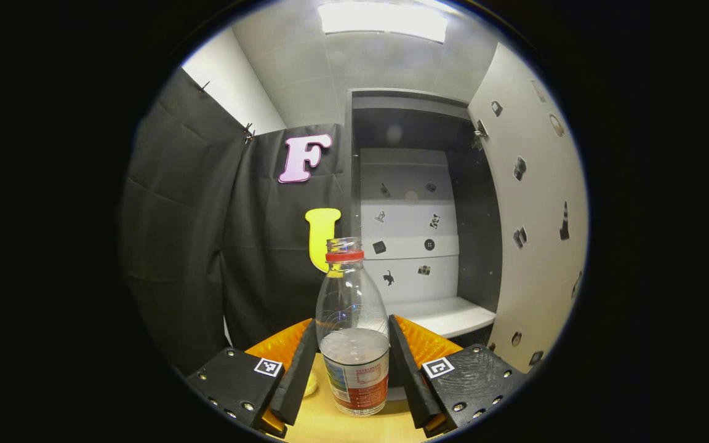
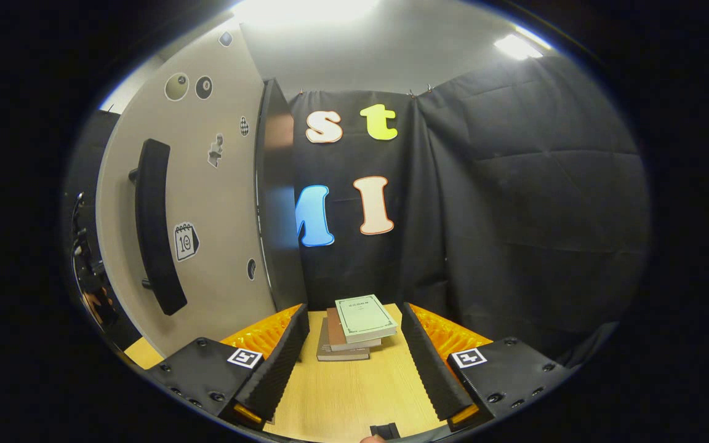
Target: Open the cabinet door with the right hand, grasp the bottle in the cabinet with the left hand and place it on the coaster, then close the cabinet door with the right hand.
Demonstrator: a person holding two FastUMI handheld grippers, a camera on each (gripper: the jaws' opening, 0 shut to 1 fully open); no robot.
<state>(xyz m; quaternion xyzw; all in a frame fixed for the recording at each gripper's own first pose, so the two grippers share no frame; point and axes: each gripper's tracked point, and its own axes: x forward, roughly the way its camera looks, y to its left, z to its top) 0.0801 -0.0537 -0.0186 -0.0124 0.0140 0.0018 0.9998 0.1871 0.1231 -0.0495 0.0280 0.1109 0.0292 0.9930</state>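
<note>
Left gripper view: uncapped bottle [image 1: 353, 335], clear liquid inside.

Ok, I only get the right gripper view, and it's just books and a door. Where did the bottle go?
Observer: The bottle stands upright on the wooden table, between the left gripper's fingers.
Operator: Is it getting squeezed?
Observer: It looks like it. Both fingers seem pressed against its sides.
Operator: Does it have a lid on?
Observer: No cap. The top is open, with just a red ring round the neck.
</note>
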